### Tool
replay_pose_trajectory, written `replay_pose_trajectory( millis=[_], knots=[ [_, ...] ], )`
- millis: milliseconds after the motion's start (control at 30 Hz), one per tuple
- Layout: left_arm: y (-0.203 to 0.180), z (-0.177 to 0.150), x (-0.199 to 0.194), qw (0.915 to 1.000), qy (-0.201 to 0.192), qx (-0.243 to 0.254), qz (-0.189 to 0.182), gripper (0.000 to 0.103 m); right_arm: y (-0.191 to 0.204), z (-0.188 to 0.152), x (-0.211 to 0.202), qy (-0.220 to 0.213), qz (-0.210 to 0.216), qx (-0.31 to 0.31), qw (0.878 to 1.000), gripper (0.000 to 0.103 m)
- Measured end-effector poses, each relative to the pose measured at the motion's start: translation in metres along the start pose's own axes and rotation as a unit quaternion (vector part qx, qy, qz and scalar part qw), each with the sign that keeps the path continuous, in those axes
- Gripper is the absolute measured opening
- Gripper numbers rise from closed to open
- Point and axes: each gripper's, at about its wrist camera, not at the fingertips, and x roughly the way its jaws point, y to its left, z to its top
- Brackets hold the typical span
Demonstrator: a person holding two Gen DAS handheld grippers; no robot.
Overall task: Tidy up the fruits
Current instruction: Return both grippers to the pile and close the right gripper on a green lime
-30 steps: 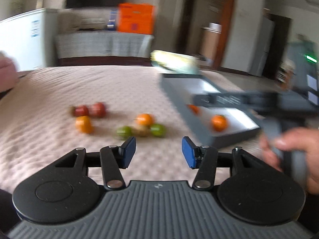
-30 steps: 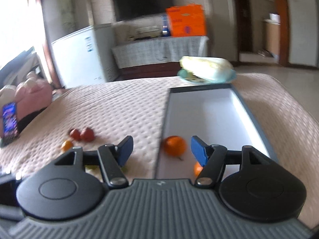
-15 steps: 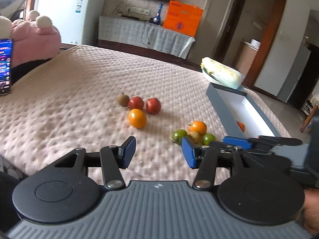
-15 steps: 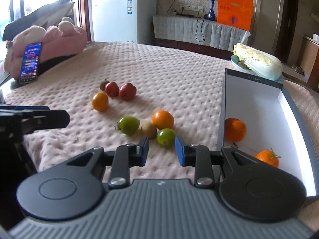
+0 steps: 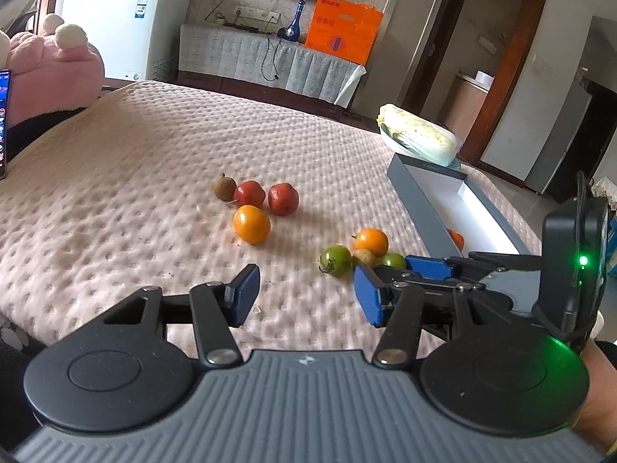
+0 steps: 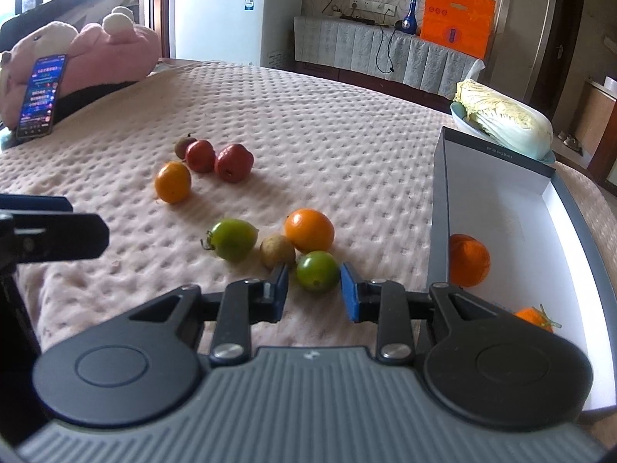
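Right gripper (image 6: pixel 313 296): jaws apart, straddling the green fruit (image 6: pixel 317 271) near the bed's front edge, lined up to grip it.
Left gripper (image 5: pixel 306 295): jaws wide, empty, hovering (likely waiting).
Box (image 6: pixel 439 208): at right edge, two oranges inside.
Remaining fruit: loose mid-bed.

The left gripper (image 5: pixel 306 291) hovers low with its jaws spread wide. The right gripper (image 6: pixel 314 291) sits lower to its right, jaws parted more narrowly.
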Motion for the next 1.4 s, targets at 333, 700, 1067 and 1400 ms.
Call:
replay_pose_trajectory(
  millis=[333,700,1067,1400],
  knots=[
    [-0.008,-0.006,0.012,0.9993,0.008,0.03,0.023,0.061,-0.003,0.0,-0.001,0.005,0.004,0.0,1.0,0.027],
    [-0.012,-0.005,0.025,0.9984,0.005,0.042,0.038,0.061,-0.009,-0.019,-0.028,0.036,0.022,0.002,0.999,0.027],
    [-0.034,0.001,0.064,0.9967,0.008,0.074,0.035,0.061,-0.014,-0.022,-0.033,0.035,0.032,0.013,0.999,0.027],
    [-0.033,0.007,0.091,0.9975,0.023,0.06,0.031,0.058,-0.014,-0.022,-0.033,0.035,0.032,0.011,0.999,0.027]
  ],
)
